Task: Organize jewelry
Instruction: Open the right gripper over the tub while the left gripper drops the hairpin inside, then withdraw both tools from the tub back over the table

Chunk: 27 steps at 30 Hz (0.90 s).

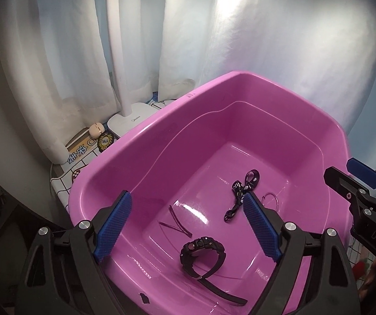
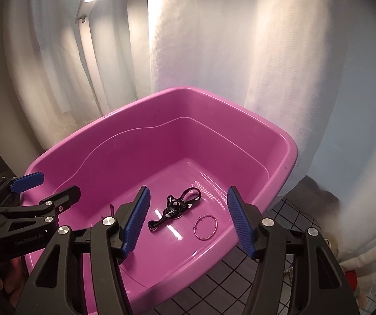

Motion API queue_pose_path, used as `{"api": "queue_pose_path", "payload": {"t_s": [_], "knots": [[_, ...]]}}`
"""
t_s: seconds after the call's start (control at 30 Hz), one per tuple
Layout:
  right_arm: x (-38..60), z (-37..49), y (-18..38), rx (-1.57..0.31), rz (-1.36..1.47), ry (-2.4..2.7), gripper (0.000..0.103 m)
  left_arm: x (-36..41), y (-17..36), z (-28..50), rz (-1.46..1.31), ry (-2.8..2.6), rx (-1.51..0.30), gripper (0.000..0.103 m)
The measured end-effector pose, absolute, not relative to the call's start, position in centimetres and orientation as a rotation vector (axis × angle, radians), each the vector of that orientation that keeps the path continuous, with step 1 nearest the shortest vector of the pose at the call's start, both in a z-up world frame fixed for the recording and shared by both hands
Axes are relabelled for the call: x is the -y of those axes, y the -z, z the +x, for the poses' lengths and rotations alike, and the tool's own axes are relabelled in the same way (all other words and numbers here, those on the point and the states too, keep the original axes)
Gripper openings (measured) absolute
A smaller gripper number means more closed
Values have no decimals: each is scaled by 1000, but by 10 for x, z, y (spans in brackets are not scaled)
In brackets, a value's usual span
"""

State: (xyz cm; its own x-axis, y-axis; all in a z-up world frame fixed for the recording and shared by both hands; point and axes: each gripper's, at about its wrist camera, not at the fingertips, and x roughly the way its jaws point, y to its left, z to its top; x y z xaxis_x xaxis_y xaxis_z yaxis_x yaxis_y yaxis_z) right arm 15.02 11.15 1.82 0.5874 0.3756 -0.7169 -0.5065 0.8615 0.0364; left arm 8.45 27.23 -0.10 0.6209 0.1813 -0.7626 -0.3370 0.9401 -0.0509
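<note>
A pink plastic tub (image 1: pixel 124 152) (image 2: pixel 290 157) holds the jewelry. On its floor lie a black wristwatch (image 1: pixel 202 256), a black patterned strap (image 1: pixel 241 191) (image 2: pixel 177 206), a thin pink hoop (image 1: pixel 270 199) (image 2: pixel 205 223) and dark hairpins (image 1: pixel 176 223). My left gripper (image 1: pixel 188 223) is open and empty above the tub's near side, over the watch and hairpins. My right gripper (image 2: pixel 188 220) is open and empty above the tub, with the strap and the hoop between its fingers. The watch is hidden in the right wrist view.
White curtains hang behind the tub. A white lamp base (image 1: pixel 132 119) and small items (image 1: pixel 103 137) stand on the patterned cloth at the left. A dark grid-patterned surface (image 2: pixel 287 215) lies to the tub's right.
</note>
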Motion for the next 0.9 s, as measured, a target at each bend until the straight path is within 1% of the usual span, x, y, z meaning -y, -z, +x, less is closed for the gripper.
{"api": "queue_pose_path", "payload": {"t_s": [0.13, 0.23, 0.37, 0.47, 0.53, 0.6, 0.9], "knots": [[-102, 143, -27, -765, -167, -507, 58, -266, -9, 79, -192, -301, -829, 87], [-89, 134, -35, -742, -149, -494, 63, -259, -15, 76, -193, -288, -814, 89], [-61, 117, -45, -713, -103, -461, 64, -243, -22, 71, -203, -242, -774, 94], [-35, 101, -45, -706, -69, -424, 64, -224, -23, 71, -200, -193, -767, 95], [-14, 89, -43, -705, -52, -396, 65, -209, -24, 71, -193, -156, -759, 95], [9, 77, -38, -714, -32, -357, 69, -193, -27, 71, -182, -115, -746, 95], [135, 19, -5, -794, 116, -99, 69, -102, -35, 71, -140, 98, -697, 97]]}}
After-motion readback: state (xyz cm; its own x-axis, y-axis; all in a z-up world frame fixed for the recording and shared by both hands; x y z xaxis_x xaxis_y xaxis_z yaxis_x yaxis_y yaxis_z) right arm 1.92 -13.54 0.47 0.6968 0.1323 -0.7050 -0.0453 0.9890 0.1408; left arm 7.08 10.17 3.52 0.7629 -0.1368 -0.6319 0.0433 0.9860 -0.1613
